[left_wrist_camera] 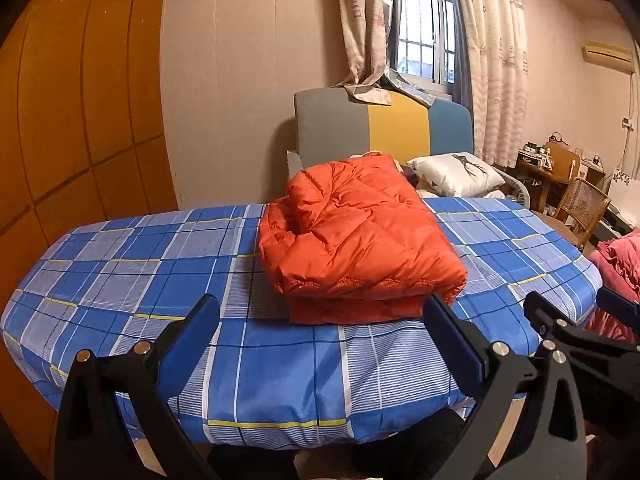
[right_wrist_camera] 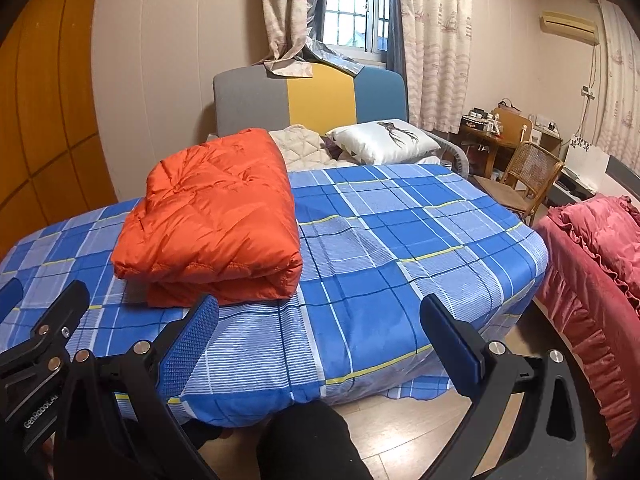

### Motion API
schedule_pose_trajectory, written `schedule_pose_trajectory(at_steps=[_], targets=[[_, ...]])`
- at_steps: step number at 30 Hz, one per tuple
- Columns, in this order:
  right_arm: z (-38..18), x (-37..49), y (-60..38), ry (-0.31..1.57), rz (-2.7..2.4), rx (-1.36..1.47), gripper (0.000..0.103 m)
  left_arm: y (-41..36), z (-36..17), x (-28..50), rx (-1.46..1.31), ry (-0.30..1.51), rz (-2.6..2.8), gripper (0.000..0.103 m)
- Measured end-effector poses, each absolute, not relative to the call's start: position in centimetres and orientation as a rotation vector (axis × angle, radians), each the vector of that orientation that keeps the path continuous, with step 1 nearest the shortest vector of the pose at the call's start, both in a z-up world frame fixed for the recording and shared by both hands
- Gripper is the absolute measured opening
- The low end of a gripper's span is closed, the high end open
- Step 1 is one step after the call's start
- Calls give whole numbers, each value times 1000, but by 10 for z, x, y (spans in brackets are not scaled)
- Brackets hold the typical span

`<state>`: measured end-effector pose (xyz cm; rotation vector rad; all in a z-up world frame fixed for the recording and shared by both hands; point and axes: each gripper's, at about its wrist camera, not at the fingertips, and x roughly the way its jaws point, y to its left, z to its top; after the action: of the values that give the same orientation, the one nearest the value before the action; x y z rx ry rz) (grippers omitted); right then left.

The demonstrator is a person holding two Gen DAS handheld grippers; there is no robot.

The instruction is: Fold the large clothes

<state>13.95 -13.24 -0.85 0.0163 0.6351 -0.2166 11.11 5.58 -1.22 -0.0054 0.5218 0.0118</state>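
Note:
An orange quilted down jacket (left_wrist_camera: 360, 240) lies folded into a thick rectangular bundle on the blue plaid bed sheet (left_wrist_camera: 140, 272). The right wrist view shows the same jacket (right_wrist_camera: 216, 224) left of centre on the sheet (right_wrist_camera: 400, 240). My left gripper (left_wrist_camera: 320, 328) is open, held above the bed's near edge just in front of the jacket, with nothing between its blue-padded fingers. My right gripper (right_wrist_camera: 320, 328) is open too, to the right of the jacket and clear of it. Each gripper shows at the edge of the other's view: right gripper (left_wrist_camera: 580, 312), left gripper (right_wrist_camera: 44, 304).
A white pillow (right_wrist_camera: 384, 140) and a beige quilt (right_wrist_camera: 300, 148) lie at the grey, yellow and blue headboard (right_wrist_camera: 320, 96). A pink ruffled bed cover (right_wrist_camera: 592, 260) stands to the right, a wicker chair (right_wrist_camera: 524, 180) and desk behind it. Orange wardrobe doors (left_wrist_camera: 80, 100) are on the left.

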Motion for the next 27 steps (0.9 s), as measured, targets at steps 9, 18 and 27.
schedule_pose_trajectory(at_steps=[9, 18, 27], targets=[[-11, 136, -134, 636, -210, 12, 100, 58, -12, 112, -13, 527, 16, 101], [-11, 135, -136, 642, -206, 11, 100, 62, -13, 111, -24, 517, 27, 101], [-12, 139, -141, 656, -202, 8, 100, 68, -21, 118, -57, 563, 33, 101]])
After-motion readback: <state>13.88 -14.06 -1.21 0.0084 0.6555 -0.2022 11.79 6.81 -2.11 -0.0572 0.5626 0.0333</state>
